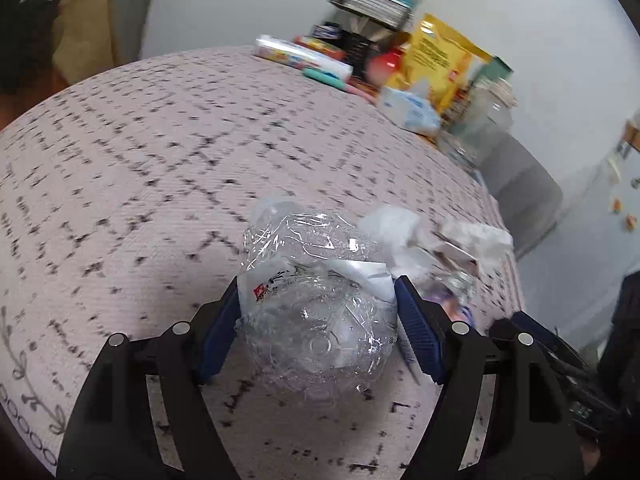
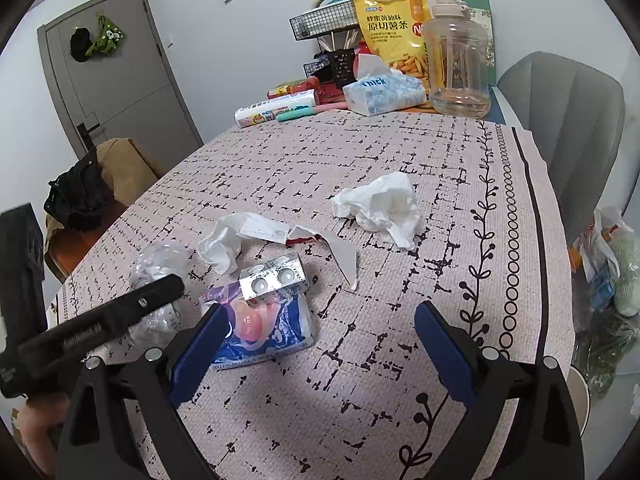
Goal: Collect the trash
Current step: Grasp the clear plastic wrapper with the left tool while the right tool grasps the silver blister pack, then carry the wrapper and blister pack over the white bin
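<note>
My left gripper (image 1: 316, 304) is shut on a crumpled clear plastic bottle (image 1: 316, 320), its blue pads pressed on both sides, just above the patterned tablecloth (image 1: 160, 160). In the right wrist view the bottle (image 2: 160, 264) shows at the left behind the left gripper's black finger (image 2: 120, 316). My right gripper (image 2: 320, 320) is open and empty over the tablecloth (image 2: 400, 360). Its left pad touches a blue and white wrapper (image 2: 272, 332). A silver pill blister (image 2: 272, 278) lies on the wrapper. A face mask (image 2: 240, 236) and a crumpled tissue (image 2: 384, 204) lie beyond.
Against the far wall stand a tissue pack (image 2: 384, 94), a yellow snack bag (image 2: 400, 28), a large clear jug (image 2: 458, 60), a wire rack (image 2: 324, 20) and small packets. A grey chair (image 2: 568, 120) stands right. Plastic bags (image 2: 608, 272) hang off the table's right side.
</note>
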Motion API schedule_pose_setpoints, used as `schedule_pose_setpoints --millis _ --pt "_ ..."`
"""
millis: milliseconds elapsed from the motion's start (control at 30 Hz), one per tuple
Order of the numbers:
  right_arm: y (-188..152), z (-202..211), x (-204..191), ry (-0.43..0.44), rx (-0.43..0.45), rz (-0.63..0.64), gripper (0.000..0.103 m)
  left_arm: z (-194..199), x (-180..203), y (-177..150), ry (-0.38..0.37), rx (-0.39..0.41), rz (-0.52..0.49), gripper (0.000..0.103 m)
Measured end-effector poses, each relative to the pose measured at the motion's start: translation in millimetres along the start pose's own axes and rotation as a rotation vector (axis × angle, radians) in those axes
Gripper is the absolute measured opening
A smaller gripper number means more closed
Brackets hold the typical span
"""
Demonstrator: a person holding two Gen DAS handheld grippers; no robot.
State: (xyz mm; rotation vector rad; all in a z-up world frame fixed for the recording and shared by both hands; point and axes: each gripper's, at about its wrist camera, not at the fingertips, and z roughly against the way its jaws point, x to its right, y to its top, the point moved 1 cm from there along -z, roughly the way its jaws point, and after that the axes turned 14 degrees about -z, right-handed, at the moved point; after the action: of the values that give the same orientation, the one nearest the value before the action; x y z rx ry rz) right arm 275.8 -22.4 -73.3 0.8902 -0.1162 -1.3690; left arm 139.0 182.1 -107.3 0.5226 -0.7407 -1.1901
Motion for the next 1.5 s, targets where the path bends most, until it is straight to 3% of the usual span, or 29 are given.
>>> schedule_pose_setpoints --millis 200,367,600,700,733,867,1167,1500 --pt "6 1 -17 0.028 0.015 0.074 0.090 14 -1 -3 0.007 0.071 0.006 0.074" --pt "6 -21 -31 0.037 -0.034 0.134 0.072 24 -2 -3 0.000 0.124 0.011 0.074" --pt "12 -40 -29 0.041 -0.076 0.106 0.068 28 -1 -2 -0.004 0.143 0.001 0.073" --pt "14 -46 -30 0.061 -0.102 0.120 0.043 30 0 -2 0.000 0.152 0.002 0.073" --pt "15 -46 -31 0.072 -0.108 0.127 0.041 30 0 -2 0.008 0.151 0.001 0.073" --pt "16 -32 -30 0.104 -0.080 0.125 0.041 35 9 3 0.055 0.148 -0.040 0.073" --pt "34 15 -14 0.208 -0.016 0.090 0.041 70 60 41 0.067 0.214 -0.143 0.073" --pt "56 60 28 0.276 0.058 0.012 0.041 75 122 66 0.066 0.229 -0.239 0.073"
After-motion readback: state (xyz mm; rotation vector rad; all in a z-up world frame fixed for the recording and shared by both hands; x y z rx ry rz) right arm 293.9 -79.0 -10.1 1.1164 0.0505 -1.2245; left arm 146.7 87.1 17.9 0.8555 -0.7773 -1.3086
